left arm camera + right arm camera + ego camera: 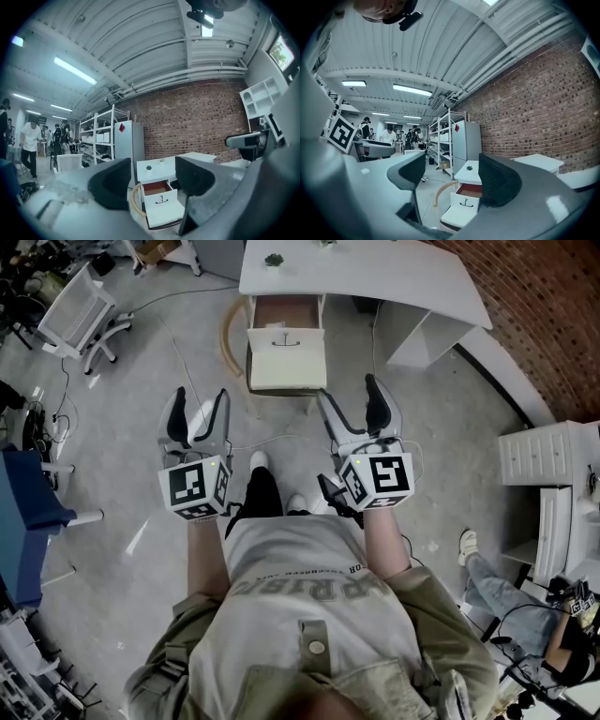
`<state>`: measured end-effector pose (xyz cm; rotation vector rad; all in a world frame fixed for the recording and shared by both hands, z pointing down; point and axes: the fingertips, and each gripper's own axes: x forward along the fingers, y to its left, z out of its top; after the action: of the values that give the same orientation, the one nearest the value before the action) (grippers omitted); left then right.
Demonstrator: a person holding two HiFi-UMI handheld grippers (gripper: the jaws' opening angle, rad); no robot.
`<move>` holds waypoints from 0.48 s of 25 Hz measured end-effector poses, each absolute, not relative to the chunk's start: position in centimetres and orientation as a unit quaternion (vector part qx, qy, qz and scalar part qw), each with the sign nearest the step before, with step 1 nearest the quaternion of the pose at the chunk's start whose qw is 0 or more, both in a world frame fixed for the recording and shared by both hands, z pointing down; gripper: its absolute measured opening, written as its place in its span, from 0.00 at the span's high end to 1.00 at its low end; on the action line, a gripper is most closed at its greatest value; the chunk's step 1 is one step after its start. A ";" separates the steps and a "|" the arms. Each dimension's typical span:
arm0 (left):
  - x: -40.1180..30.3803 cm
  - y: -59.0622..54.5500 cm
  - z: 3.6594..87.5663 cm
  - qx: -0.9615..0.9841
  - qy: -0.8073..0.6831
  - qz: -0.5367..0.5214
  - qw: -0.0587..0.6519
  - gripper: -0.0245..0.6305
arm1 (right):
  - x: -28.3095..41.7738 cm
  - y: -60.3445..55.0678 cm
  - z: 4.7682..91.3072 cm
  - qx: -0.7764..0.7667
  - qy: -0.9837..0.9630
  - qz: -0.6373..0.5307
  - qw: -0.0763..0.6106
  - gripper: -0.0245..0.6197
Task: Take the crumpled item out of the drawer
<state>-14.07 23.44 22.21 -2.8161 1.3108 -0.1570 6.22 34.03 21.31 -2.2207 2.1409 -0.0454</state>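
The left gripper (199,399) and the right gripper (351,390), mid-frame, are both spread wide and hold nothing. The open drawer (281,310) is at the top middle, well apart from them. The crumpled item does not show inside. It is likely soft and light, so pinch a raised fold.

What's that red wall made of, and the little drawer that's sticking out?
The wall looks like bare red-brown brick: pale mortar lines run between the rows. The drawer looks like smooth white painted or laminated board; its inside shows brown, probably wood.
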 end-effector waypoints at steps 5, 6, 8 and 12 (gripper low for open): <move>-12.9 20.4 23.1 -0.907 0.417 -0.057 0.014 0.51 | 7.2 31.3 22.5 -0.723 0.691 -0.023 0.020 0.43; -12.6 19.5 23.3 -0.908 0.415 -0.060 0.014 0.51 | 7.4 30.6 22.7 -0.724 0.689 -0.025 0.019 0.43; -12.1 17.5 23.9 -0.909 0.411 -0.068 0.012 0.51 | 7.9 28.7 23.1 -0.726 0.687 -0.031 0.017 0.43; -11.1 13.2 25.4 -0.912 0.400 -0.091 0.001 0.51 | 8.5 24.6 24.1 -0.729 0.683 -0.047 0.013 0.43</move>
<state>-11.15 13.16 25.42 -2.8625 1.2561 -0.2860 8.52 24.64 24.11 -2.2705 2.1295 -0.1477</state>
